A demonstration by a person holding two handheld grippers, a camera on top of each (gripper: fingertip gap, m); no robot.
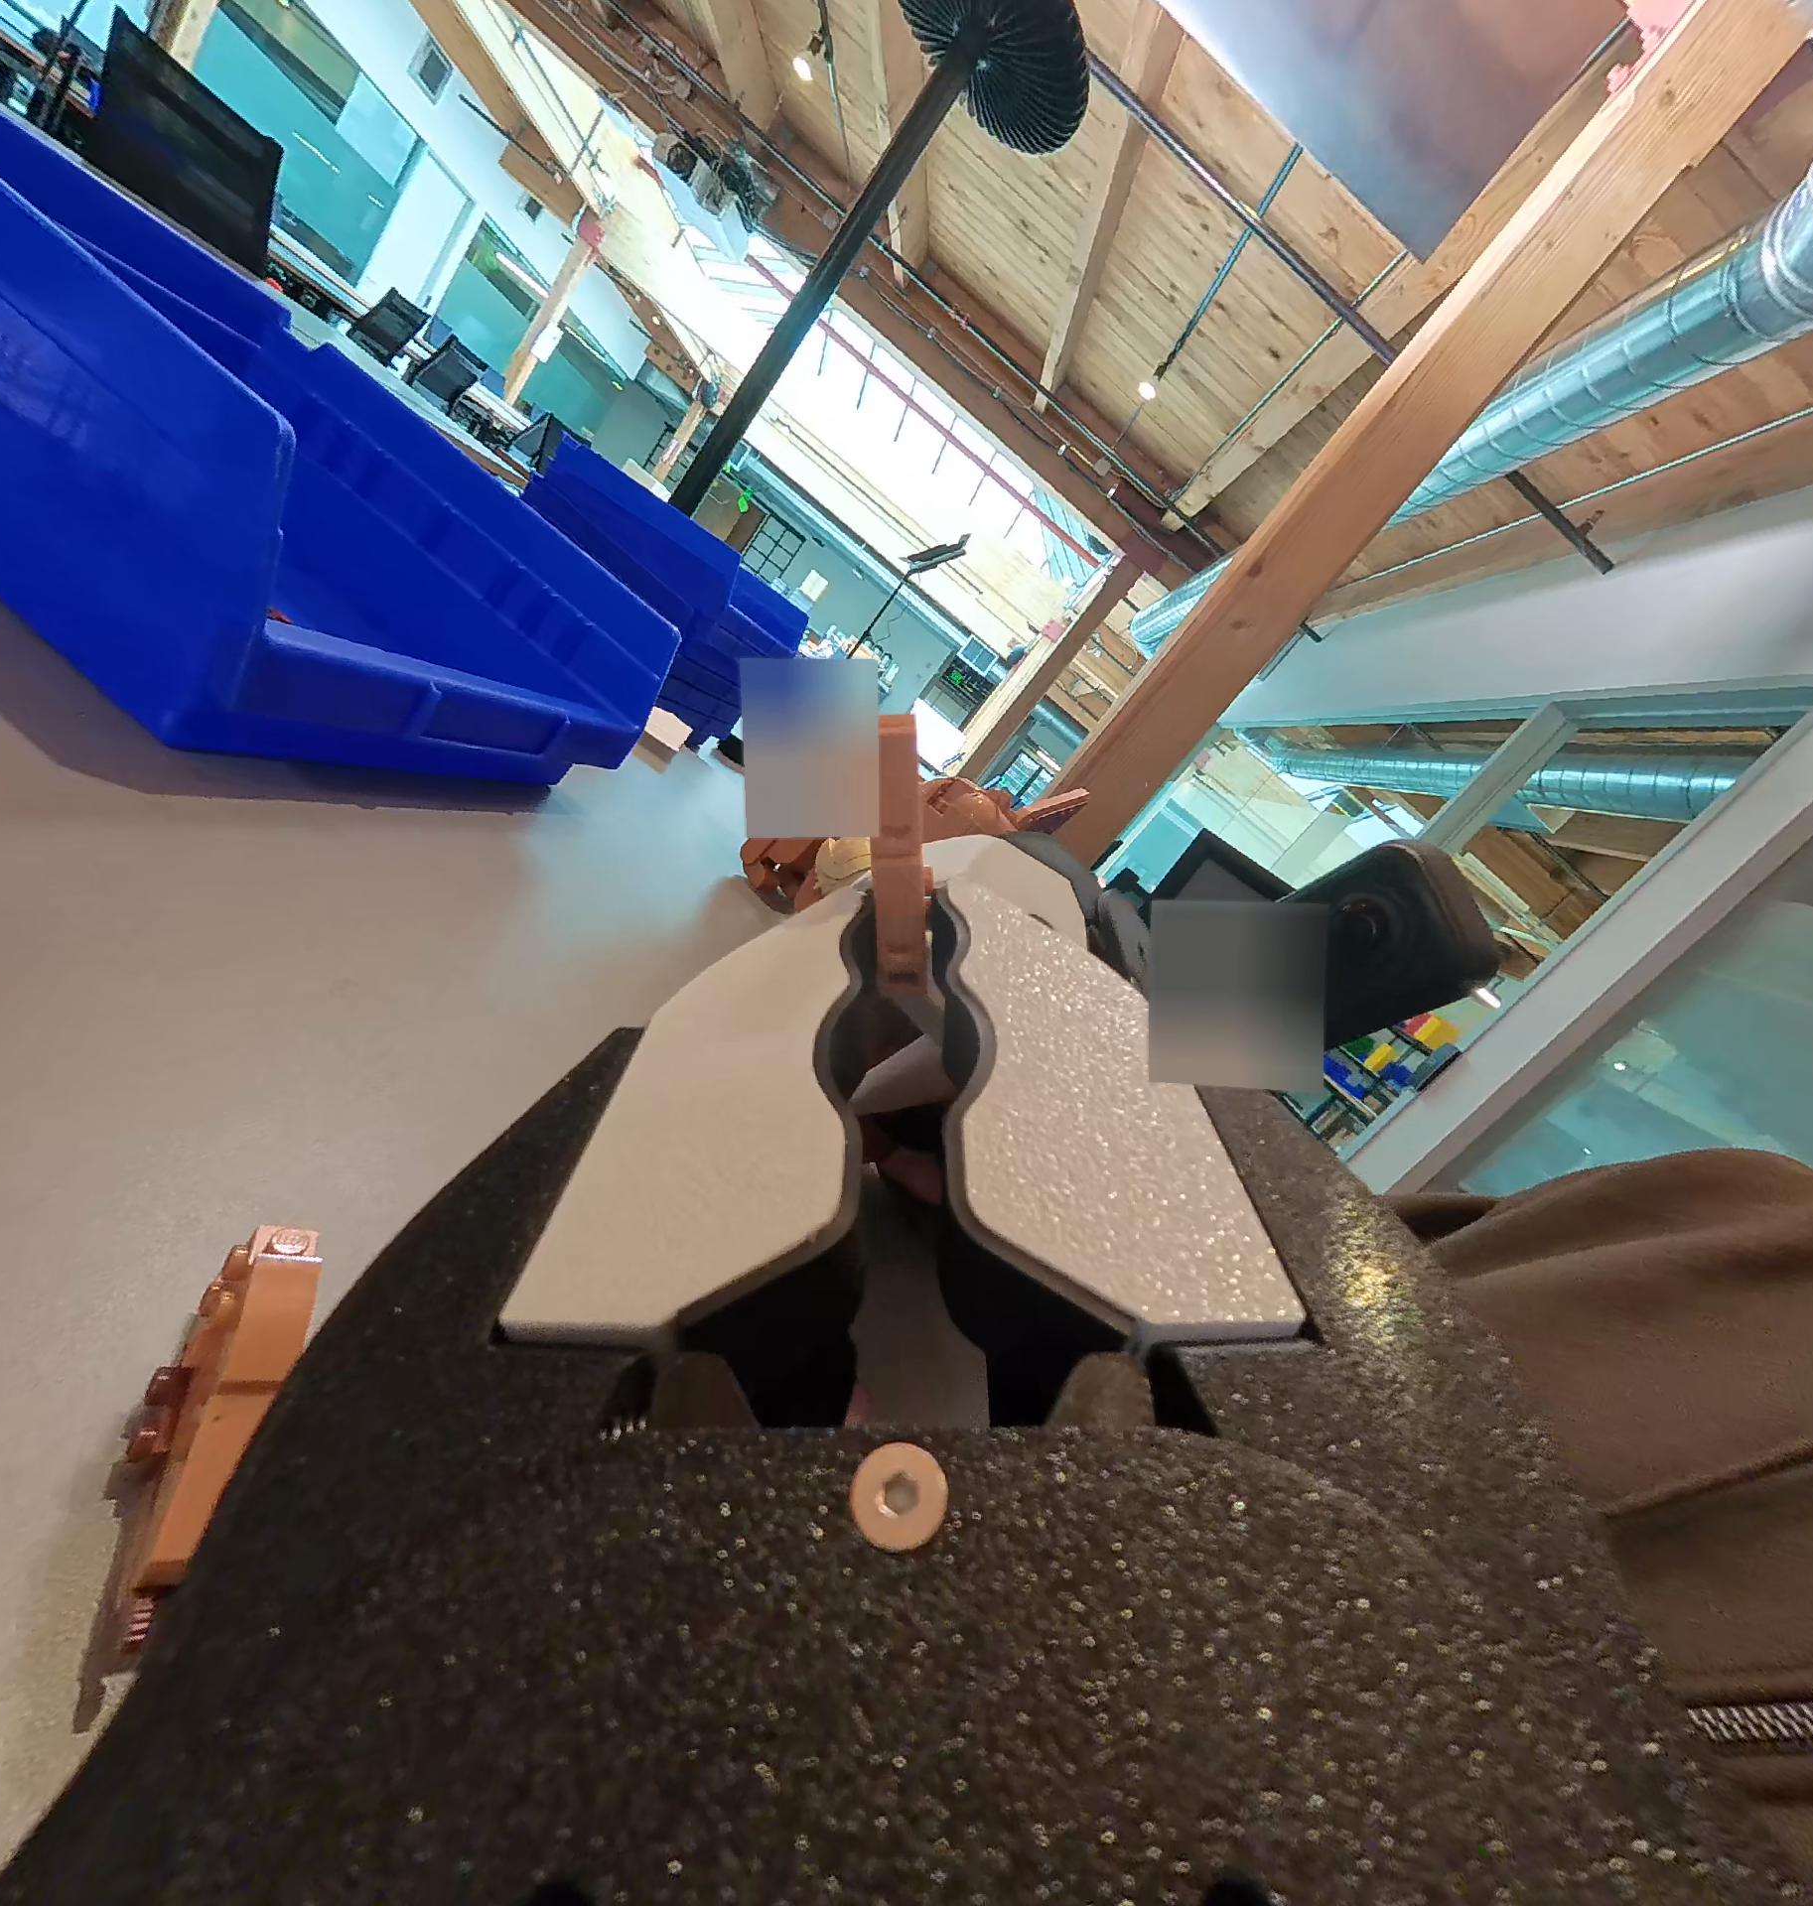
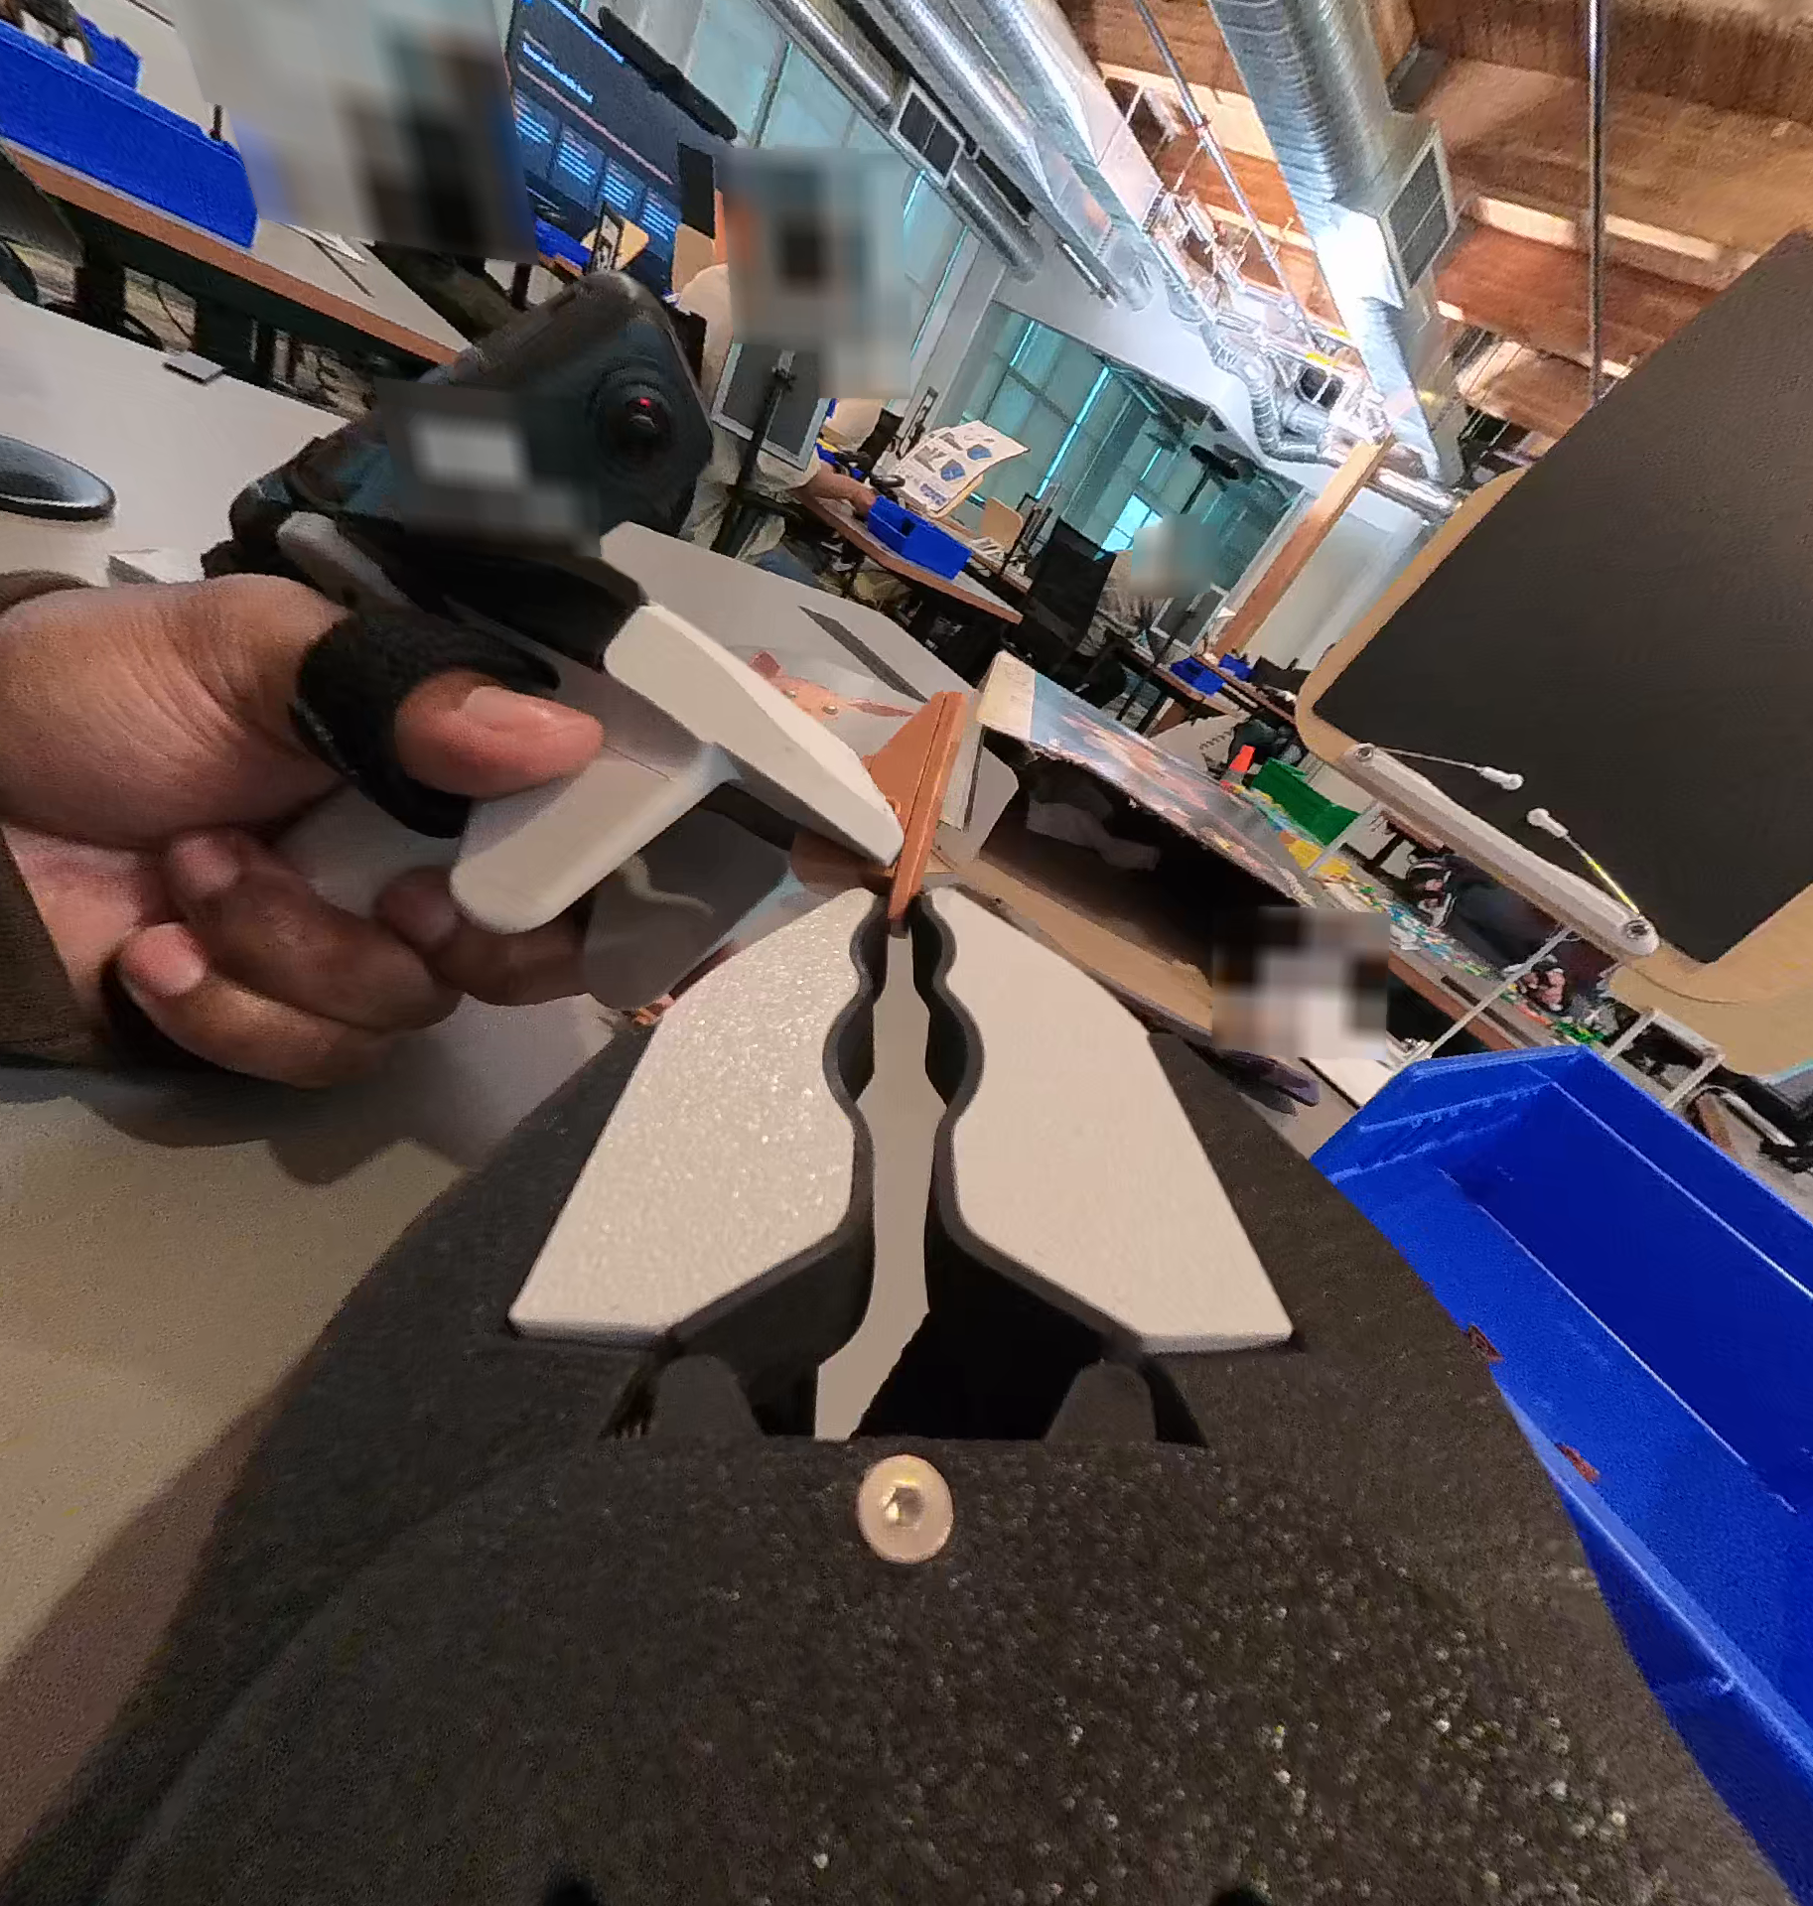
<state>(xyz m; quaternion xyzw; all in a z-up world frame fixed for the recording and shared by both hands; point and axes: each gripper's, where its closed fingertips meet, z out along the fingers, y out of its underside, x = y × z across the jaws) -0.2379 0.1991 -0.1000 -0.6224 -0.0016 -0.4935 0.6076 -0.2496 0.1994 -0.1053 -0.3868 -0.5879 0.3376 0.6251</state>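
The left gripper (image 1: 897, 928) is clamped on a thin tan brick plate (image 1: 896, 825) that stands upright out of its fingertips. The right gripper (image 2: 900, 913) pinches the lower edge of the same plate (image 2: 923, 794), its fingers nearly together. A hand (image 2: 191, 784) grips the left tool. Beside the left gripper's body, a second tan brick piece (image 1: 227, 1413) lies on the grey table (image 1: 263, 980). Just past the tips sits a brown brick model (image 1: 969, 810). Farther back stand blue bins (image 1: 294, 578); their contents are hidden. Another blue bin (image 2: 1645, 1269) at the right holds a few small reddish bits.
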